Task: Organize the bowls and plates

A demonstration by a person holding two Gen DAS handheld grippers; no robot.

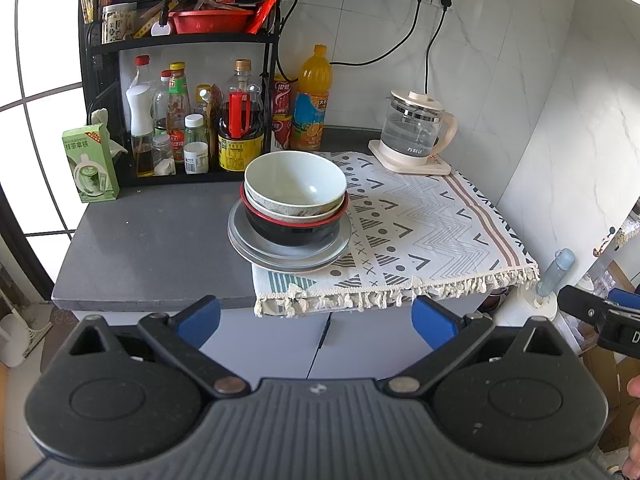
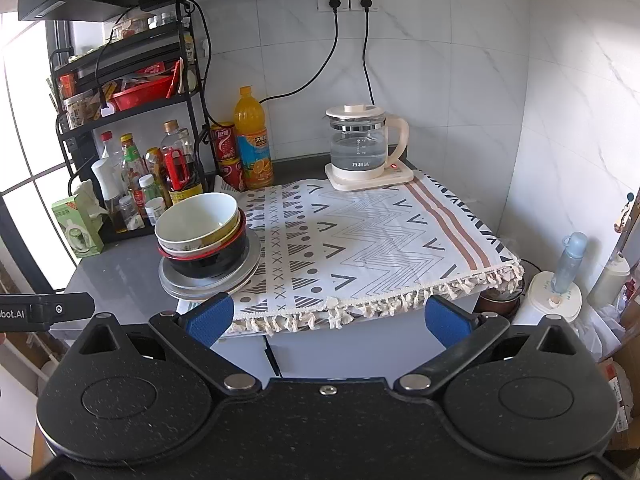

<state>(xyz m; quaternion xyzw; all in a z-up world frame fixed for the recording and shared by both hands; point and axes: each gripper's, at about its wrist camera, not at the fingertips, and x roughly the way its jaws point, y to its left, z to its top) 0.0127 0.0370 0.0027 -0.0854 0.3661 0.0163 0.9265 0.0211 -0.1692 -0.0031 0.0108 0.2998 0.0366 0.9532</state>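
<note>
A stack stands on the counter at the left edge of the patterned cloth [image 1: 420,220]. A pale green bowl [image 1: 296,180] sits on top, in a speckled bowl, in a black bowl with a red rim [image 1: 294,232], on grey plates [image 1: 248,240]. The stack also shows in the right wrist view: top bowl [image 2: 196,216], black bowl [image 2: 212,260], plates [image 2: 176,280]. My left gripper [image 1: 316,316] is open and empty, in front of the counter edge, below the stack. My right gripper [image 2: 328,316] is open and empty, in front of the cloth's fringe.
A black rack [image 1: 180,40] with sauce bottles stands at the back left. A green box [image 1: 90,164], an orange juice bottle [image 1: 312,96], red cans and a glass kettle [image 1: 416,128] stand along the back. The dark counter [image 1: 152,240] ends at a front edge. A wall is at the right.
</note>
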